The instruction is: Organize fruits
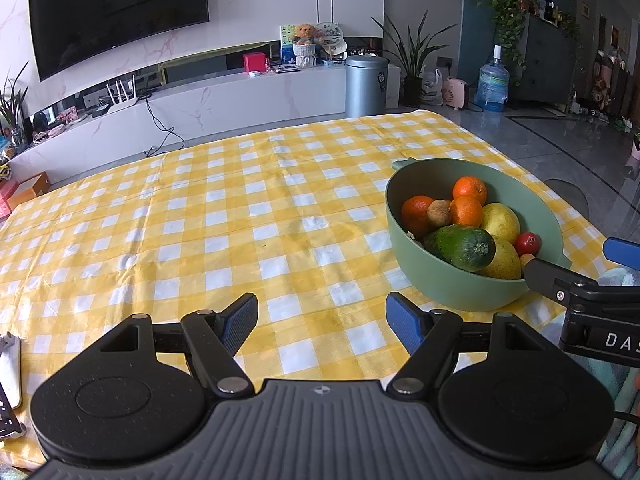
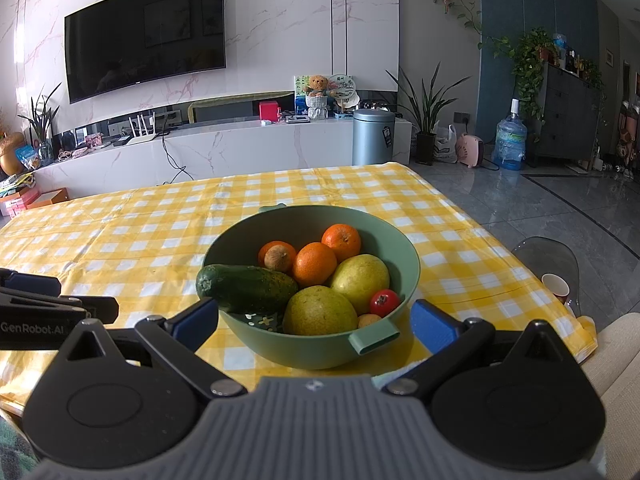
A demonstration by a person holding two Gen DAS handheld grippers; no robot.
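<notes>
- Jaws of both the left gripper (image 1: 322, 320) and right gripper (image 2: 314, 320) are spread, empty.
- Cucumber (image 2: 246, 288) overhangs the bowl (image 2: 404, 236) rim; a nudge could tip it onto the surface.
- Pears (image 2: 320, 312) may roll.

I'm holding my left hand-held gripper (image 1: 322, 322) low over the checked tabletop (image 1: 224, 216), its blue pads (image 1: 240, 320) spread wide apart and gripping nothing. The green bowl (image 1: 476, 284) is sitting ahead to the right, carrying oranges (image 1: 469, 190), a cucumber (image 1: 460, 246) and pears (image 1: 500, 222). My right hand-held gripper (image 1: 576, 268) is reaching in beside its rim.
</notes>
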